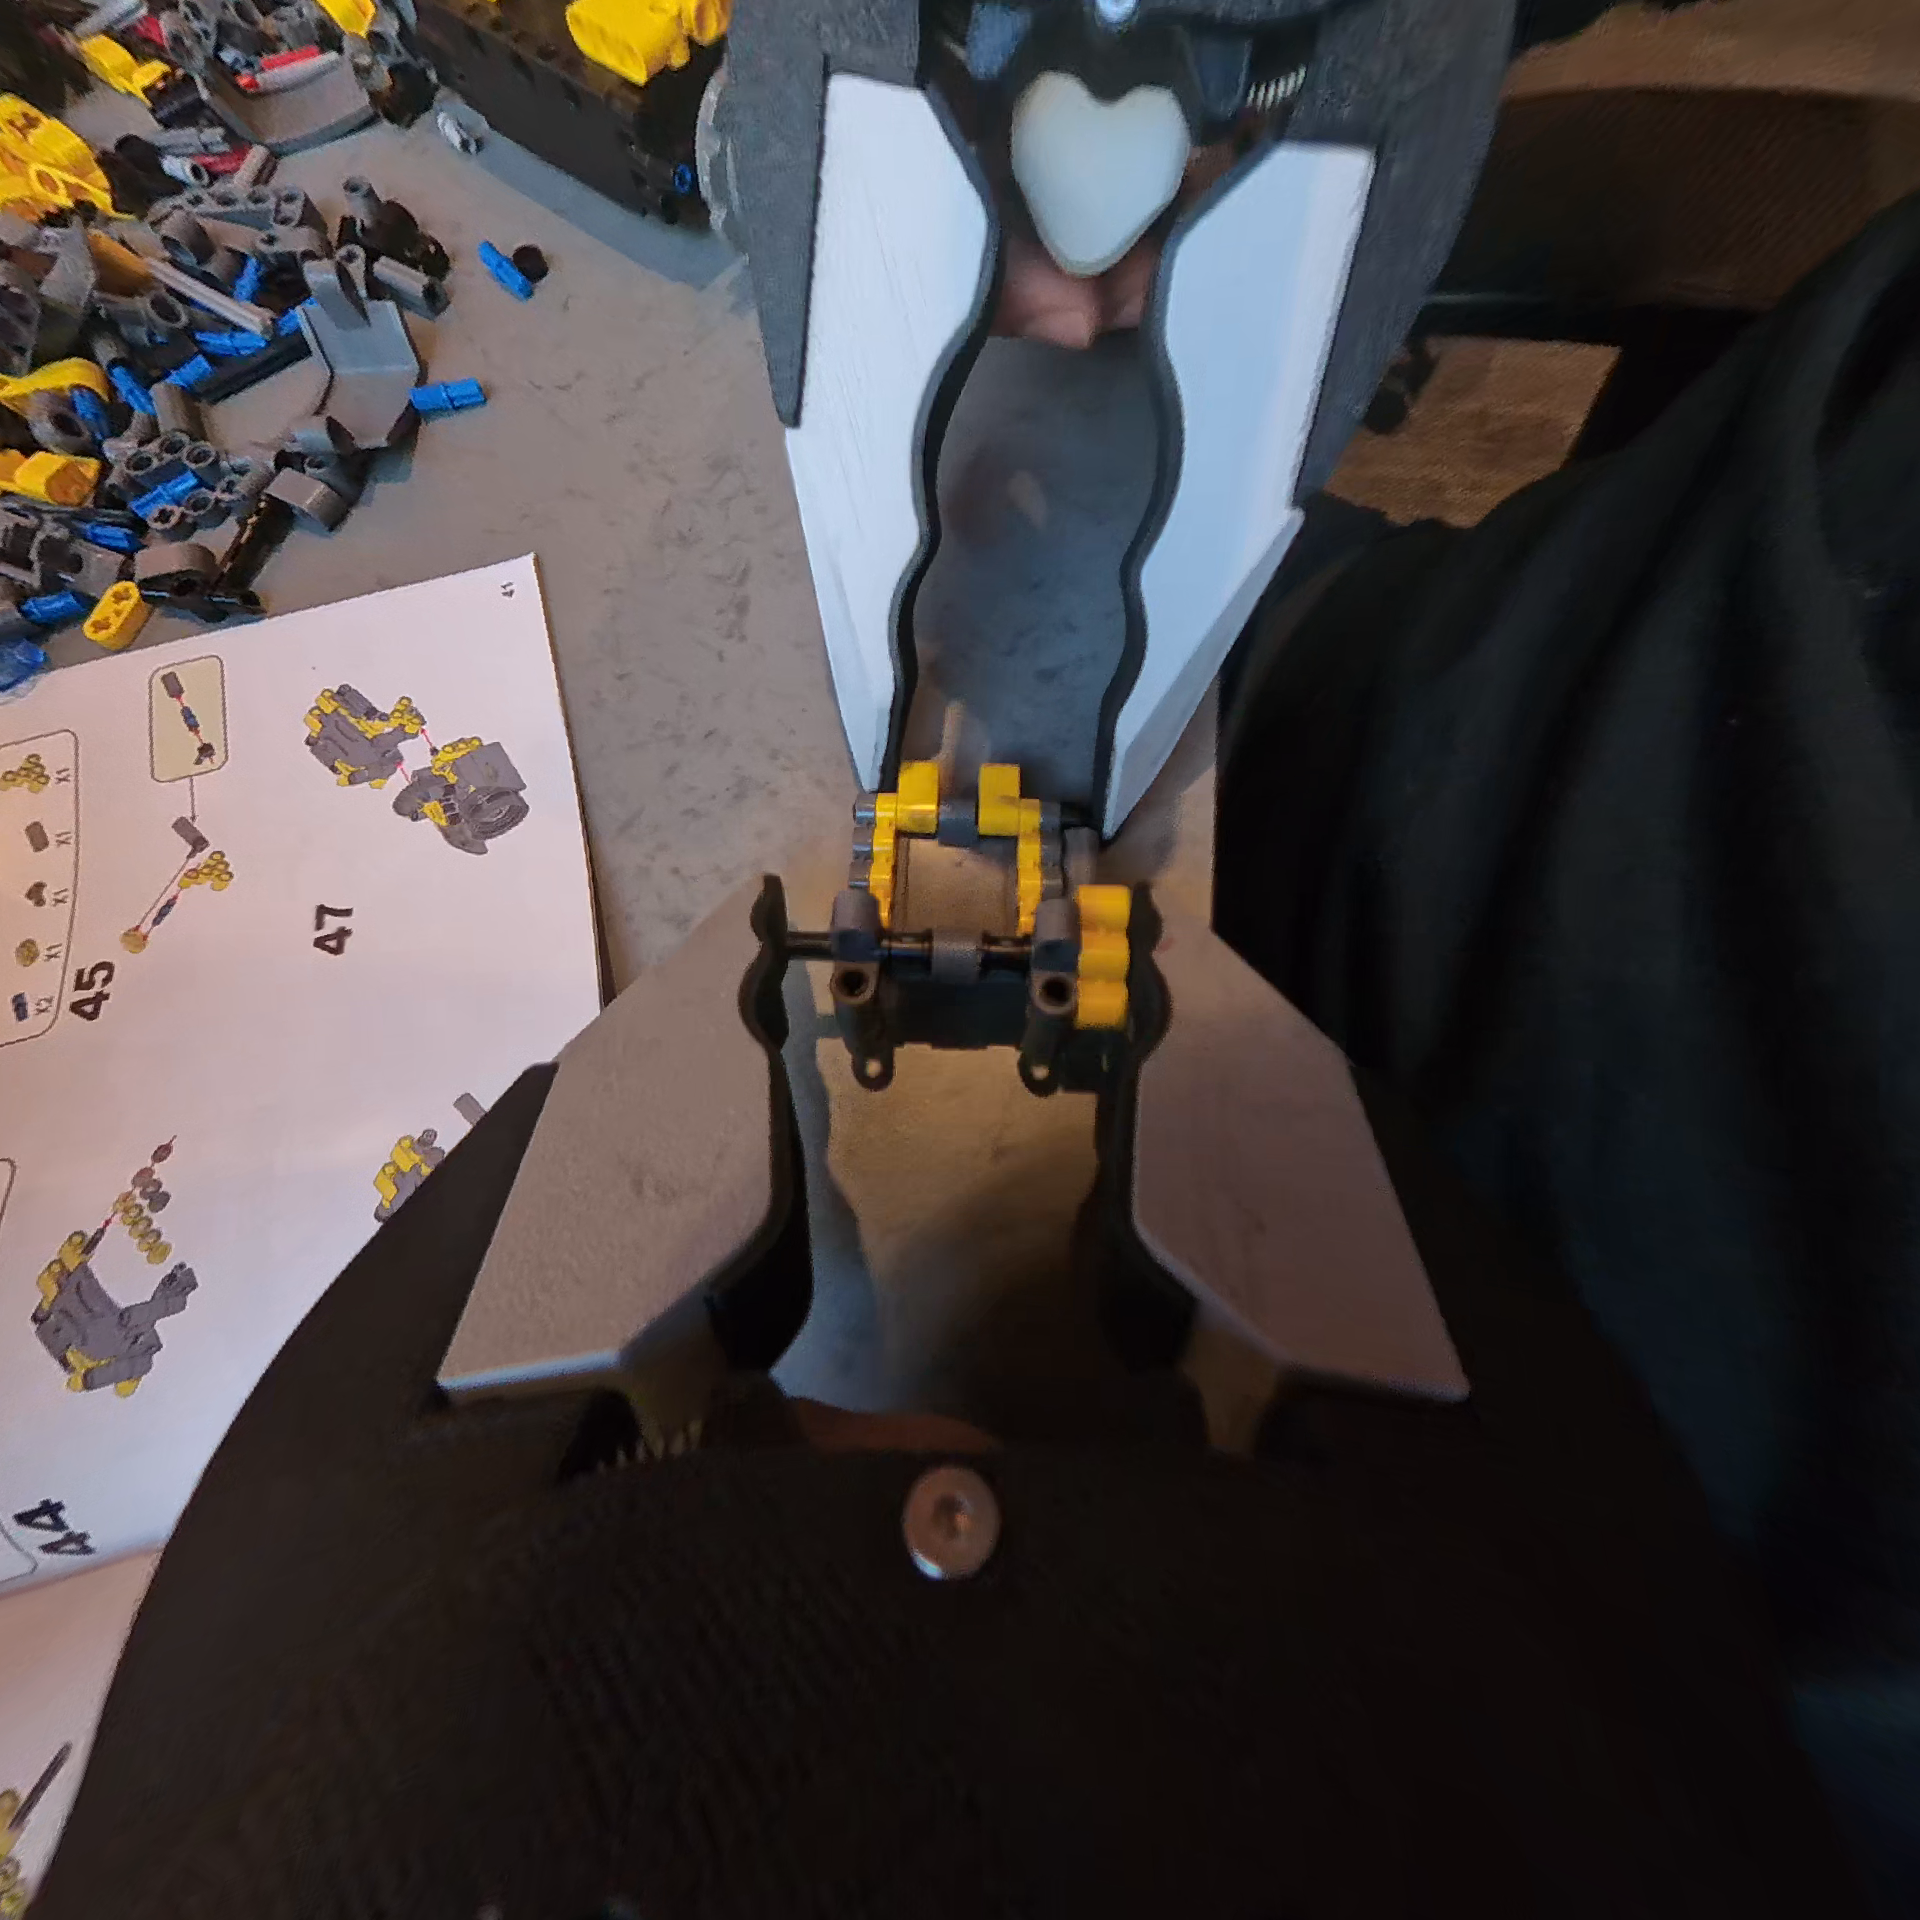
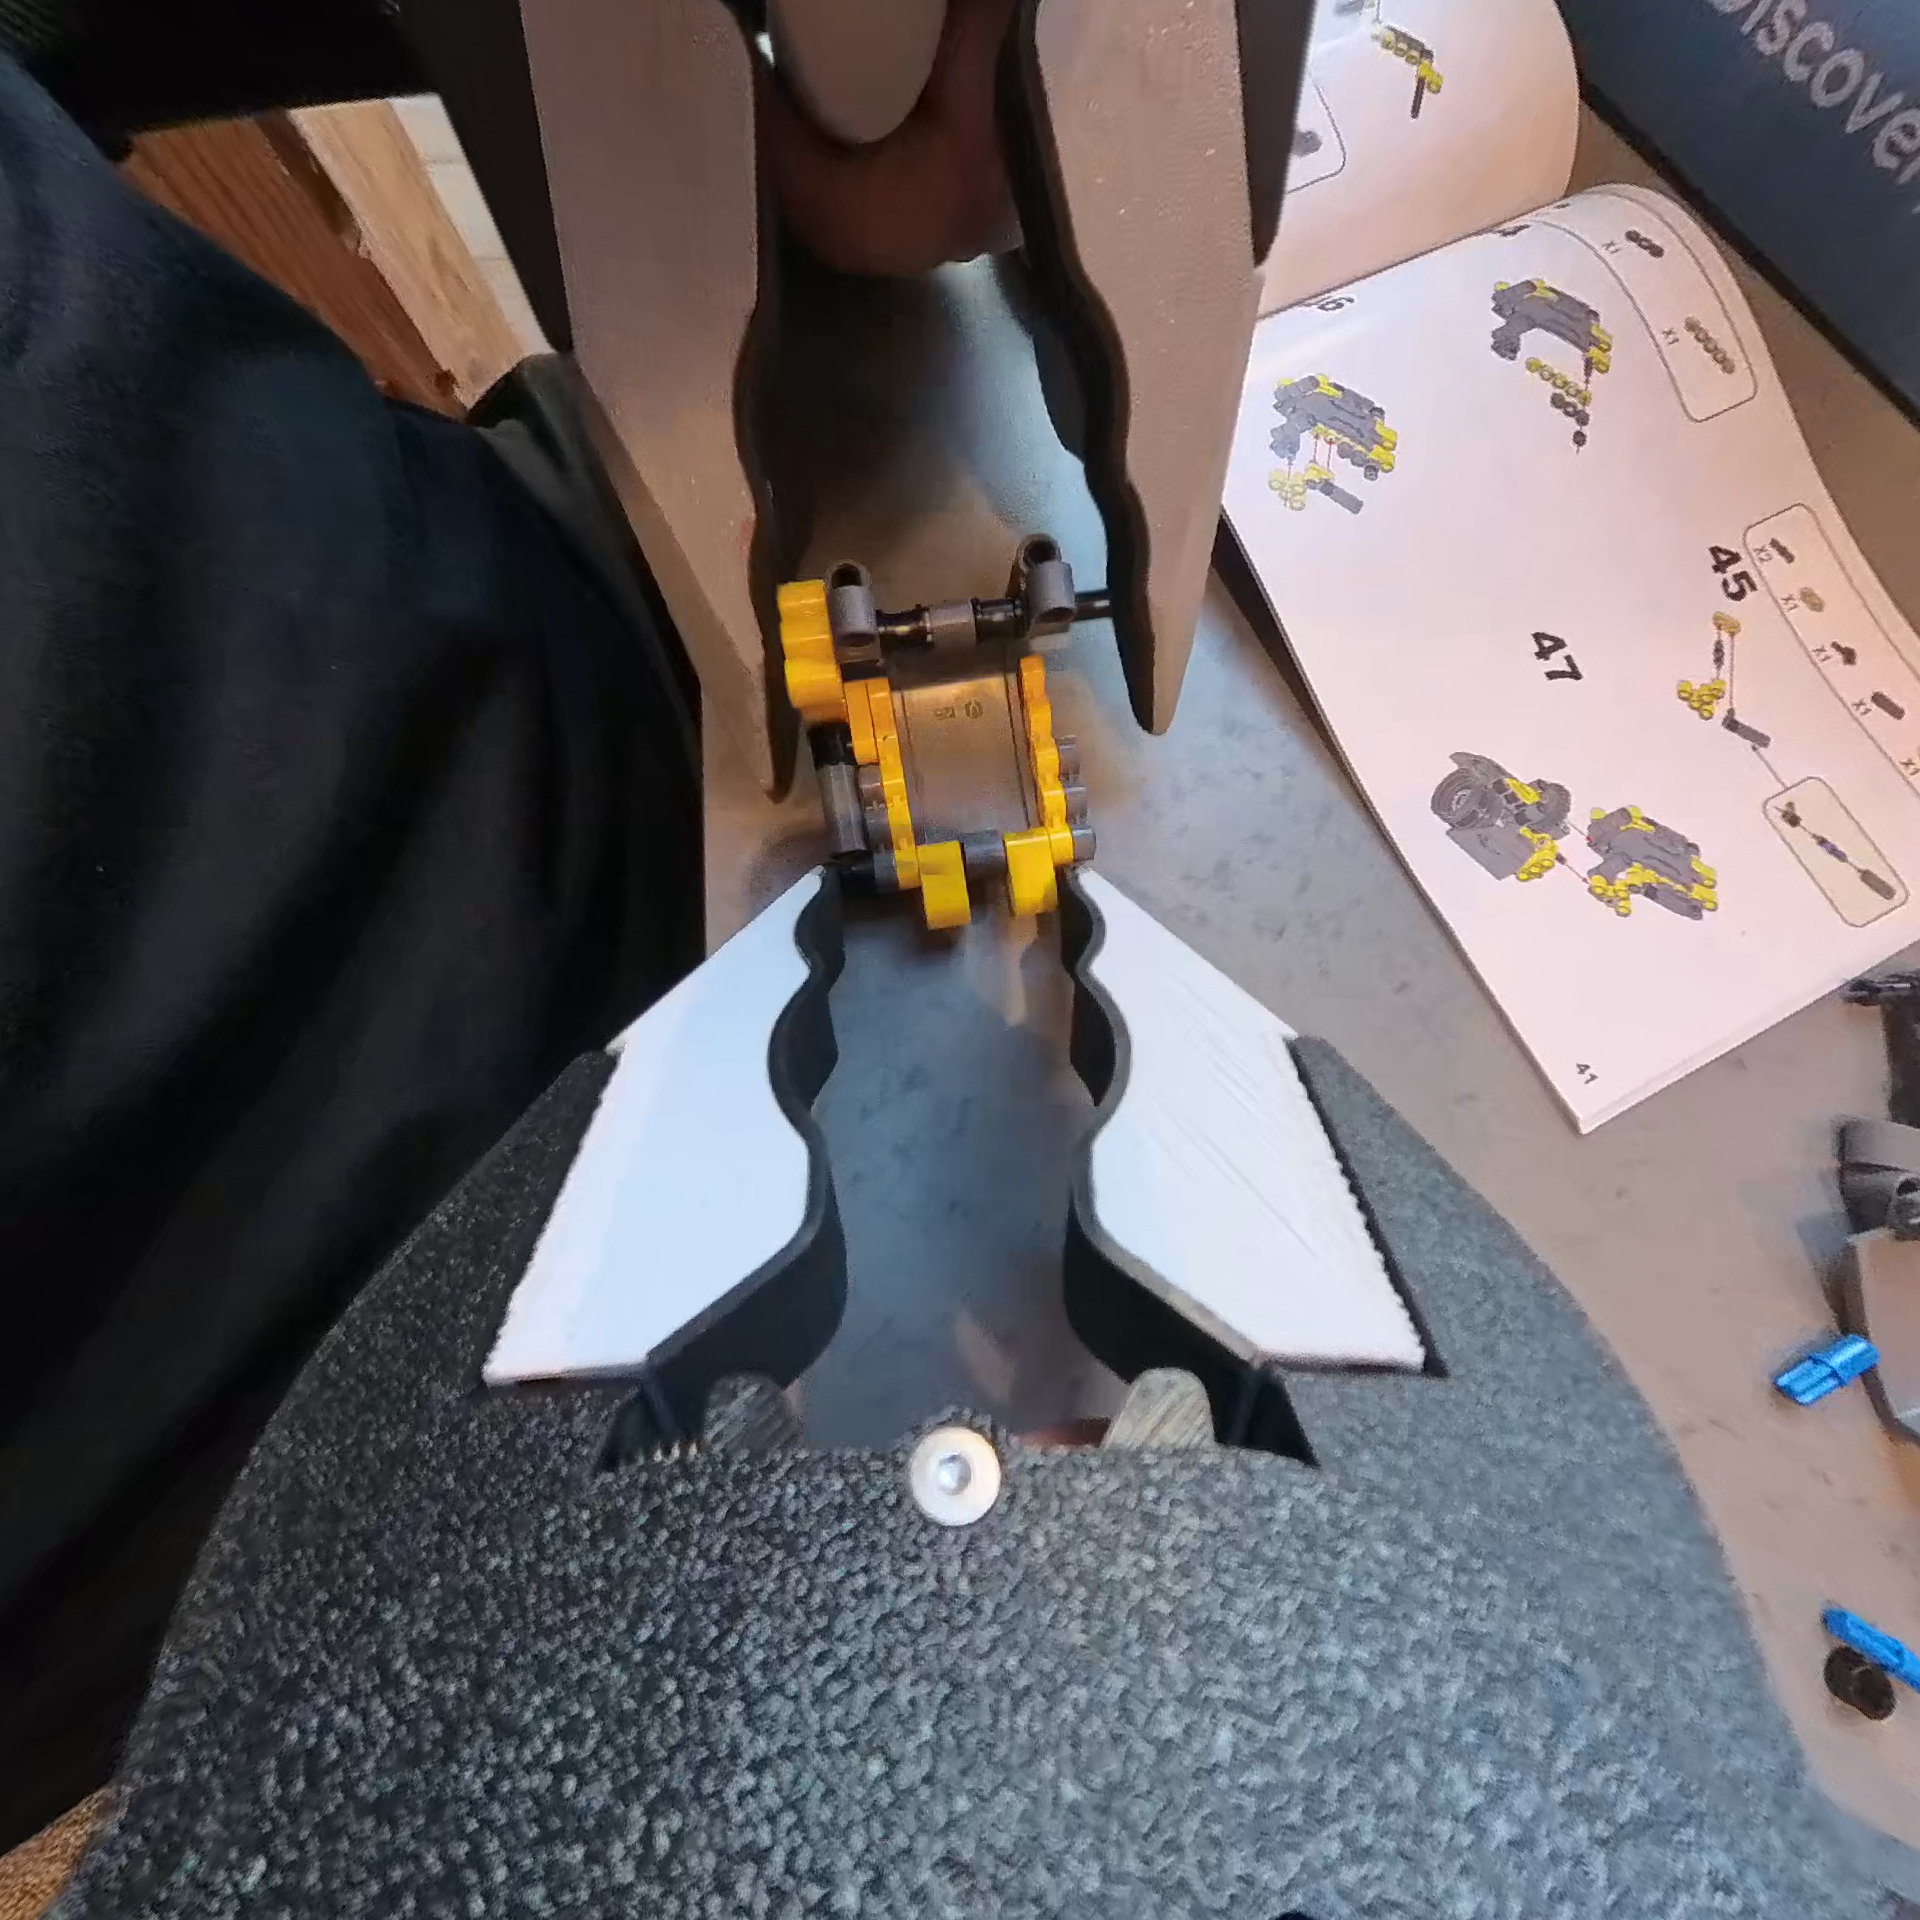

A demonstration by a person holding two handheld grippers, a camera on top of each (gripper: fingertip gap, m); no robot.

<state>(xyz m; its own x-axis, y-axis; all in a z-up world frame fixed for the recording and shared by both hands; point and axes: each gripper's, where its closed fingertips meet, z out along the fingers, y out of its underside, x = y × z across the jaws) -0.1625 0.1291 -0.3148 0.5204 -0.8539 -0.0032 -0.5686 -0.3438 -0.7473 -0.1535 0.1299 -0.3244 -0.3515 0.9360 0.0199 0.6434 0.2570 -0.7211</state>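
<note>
A small assembly of yellow and grey toy building parts [image 1: 977, 914] hangs between both grippers above the grey table [image 1: 644, 468]. My left gripper [image 1: 954, 914], with grey fingers, is shut on the end that carries a black axle. My right gripper [image 1: 992, 805], with white fingers, comes in from the far side and is shut on the other end, at two yellow connectors. In the right wrist view the assembly [image 2: 956, 748] sits just past my right gripper [image 2: 951, 883], and the left gripper [image 2: 966, 758] closes on it from above.
An open instruction booklet [image 1: 291, 935] lies on the table to the left and shows in the right wrist view [image 2: 1558, 623]. A pile of loose yellow, grey and blue parts [image 1: 156, 364] lies at the far left. Blue pins [image 2: 1823, 1377] lie at the right. A person's dark clothing [image 1: 1558, 935] is close by. My two grippers' fingertips are within a few centimetres of each other.
</note>
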